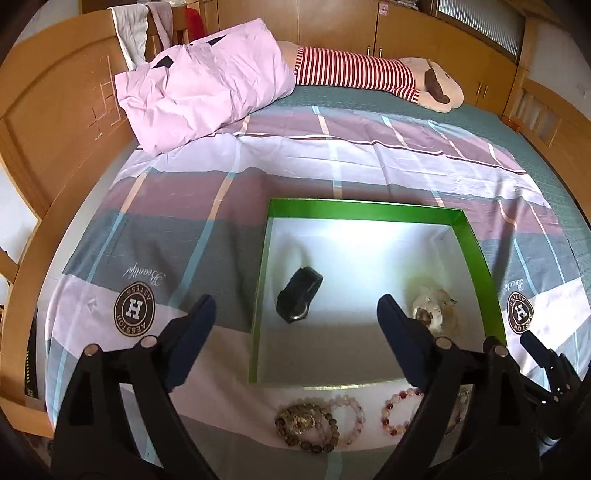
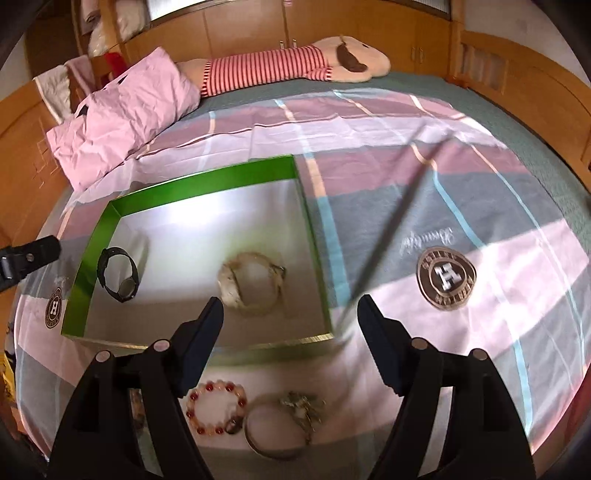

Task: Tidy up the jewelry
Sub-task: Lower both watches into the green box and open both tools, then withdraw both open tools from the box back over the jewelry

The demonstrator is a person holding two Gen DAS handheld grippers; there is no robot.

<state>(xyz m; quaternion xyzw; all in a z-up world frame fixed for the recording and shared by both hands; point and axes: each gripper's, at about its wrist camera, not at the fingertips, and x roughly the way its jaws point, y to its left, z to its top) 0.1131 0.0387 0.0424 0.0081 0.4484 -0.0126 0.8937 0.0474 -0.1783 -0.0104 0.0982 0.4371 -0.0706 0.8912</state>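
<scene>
A green box (image 1: 369, 210) with a white floor lies open on the bed. In it are a black watch (image 1: 299, 295) on the left and a pale watch (image 1: 434, 310) on the right. My left gripper (image 1: 295, 301) hovers open above the black watch, holding nothing. My right gripper (image 2: 290, 302) hangs open and empty over the box's near right corner (image 2: 325, 332), beside the pale watch (image 2: 251, 282). On the sheet in front of the box lie a brown bead bracelet (image 1: 306, 428), a pink one (image 1: 351, 417), a red bead bracelet (image 2: 216, 408) and a metal bangle (image 2: 273, 432).
A pink pillow (image 1: 199, 85) and a striped plush toy (image 1: 369, 74) lie at the far side of the bed. A wooden headboard (image 1: 55, 122) rises on the left and wooden cabinets (image 1: 424, 33) stand behind. The checked sheet (image 2: 461, 206) spreads to the right of the box.
</scene>
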